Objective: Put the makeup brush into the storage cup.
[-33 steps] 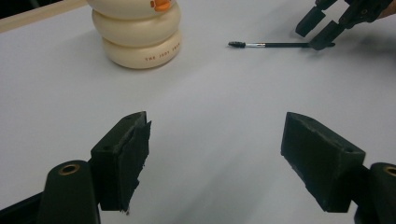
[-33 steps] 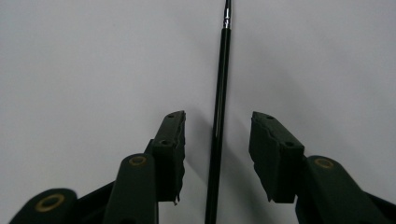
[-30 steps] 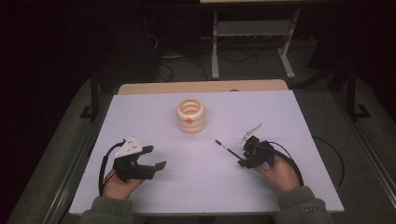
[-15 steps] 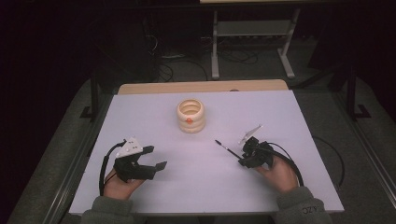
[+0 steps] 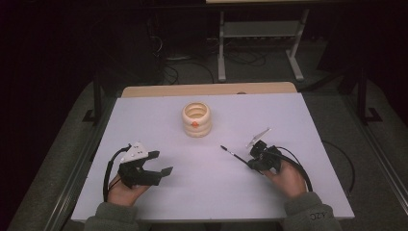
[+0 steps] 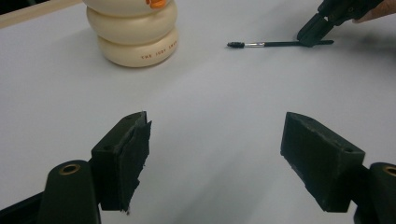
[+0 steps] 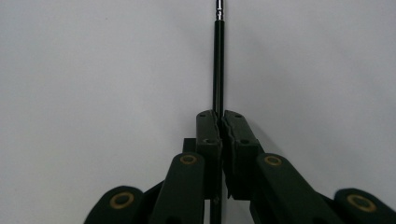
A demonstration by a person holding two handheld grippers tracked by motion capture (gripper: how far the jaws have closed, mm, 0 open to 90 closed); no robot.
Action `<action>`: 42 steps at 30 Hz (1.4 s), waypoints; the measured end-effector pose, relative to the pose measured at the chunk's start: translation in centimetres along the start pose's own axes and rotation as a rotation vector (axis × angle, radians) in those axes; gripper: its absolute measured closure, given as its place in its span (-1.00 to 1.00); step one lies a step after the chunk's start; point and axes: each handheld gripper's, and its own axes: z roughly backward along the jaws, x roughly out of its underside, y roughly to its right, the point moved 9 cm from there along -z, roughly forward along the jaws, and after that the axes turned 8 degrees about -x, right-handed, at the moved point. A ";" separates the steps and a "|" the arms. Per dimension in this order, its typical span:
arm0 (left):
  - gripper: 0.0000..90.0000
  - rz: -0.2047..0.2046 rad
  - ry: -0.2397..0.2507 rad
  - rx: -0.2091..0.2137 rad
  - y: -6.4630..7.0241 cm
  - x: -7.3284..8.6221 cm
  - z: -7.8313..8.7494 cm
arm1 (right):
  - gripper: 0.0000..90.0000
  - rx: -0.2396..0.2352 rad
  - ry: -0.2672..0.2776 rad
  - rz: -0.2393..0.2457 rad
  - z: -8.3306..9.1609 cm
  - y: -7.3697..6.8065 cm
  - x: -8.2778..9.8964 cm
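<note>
Right gripper [image 7: 219,122] has just been closing; its jaws now pinch the brush [image 7: 218,60] by its handle end, low on the table [image 5: 144,115], probably to lift it. The brush is a thin black wand with a metal ferrule and small dark bristle tip, pointing toward the holder [image 5: 197,119]. Left gripper [image 6: 212,154] rests idle, jaws wide, nothing between them.

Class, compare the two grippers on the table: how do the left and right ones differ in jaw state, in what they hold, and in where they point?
The left gripper has its jaws wide apart; the right gripper has just closed its jaws. The left gripper holds nothing; the right gripper is clamped on a thin black brush. The left gripper points to the right across the table, the right gripper up and left, toward the cream ringed pot. Both are black, hand-held and low over the white table.
</note>
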 end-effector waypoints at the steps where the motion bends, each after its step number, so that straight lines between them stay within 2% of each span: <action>1: -0.48 0.003 0.000 0.001 0.0 0.0 0.0 | 0.88 -0.001 -0.001 -0.002 0.0 0.0 0.0; 5: -0.48 0.002 -0.001 0.001 0.1 0.0 0.0 | 0.89 0.001 -0.003 -0.013 0.0 0.0 -0.1; 17: -0.48 -0.003 -0.003 0.007 0.3 0.0 -0.2 | 0.89 -0.005 0.009 -0.001 0.0 0.1 0.0; 22: -0.48 -0.005 -0.002 0.006 0.2 0.0 -0.1 | 0.89 -0.031 0.030 -0.016 0.1 0.3 0.1; 24: -0.48 0.002 0.001 0.007 0.3 0.0 -0.1 | 0.89 -0.059 0.053 -0.038 0.1 0.3 0.2; 27: -0.48 0.001 -0.001 0.007 0.2 0.0 -0.1 | 0.89 -0.060 0.054 -0.037 0.1 0.3 0.2; 30: -0.48 0.001 -0.001 0.008 0.2 0.0 -0.1 | 0.89 -0.042 0.051 -0.023 0.1 0.4 0.2; 42: -0.48 0.002 0.000 0.008 0.2 0.0 -0.1 | 0.89 -0.054 0.071 -0.033 0.3 0.3 0.1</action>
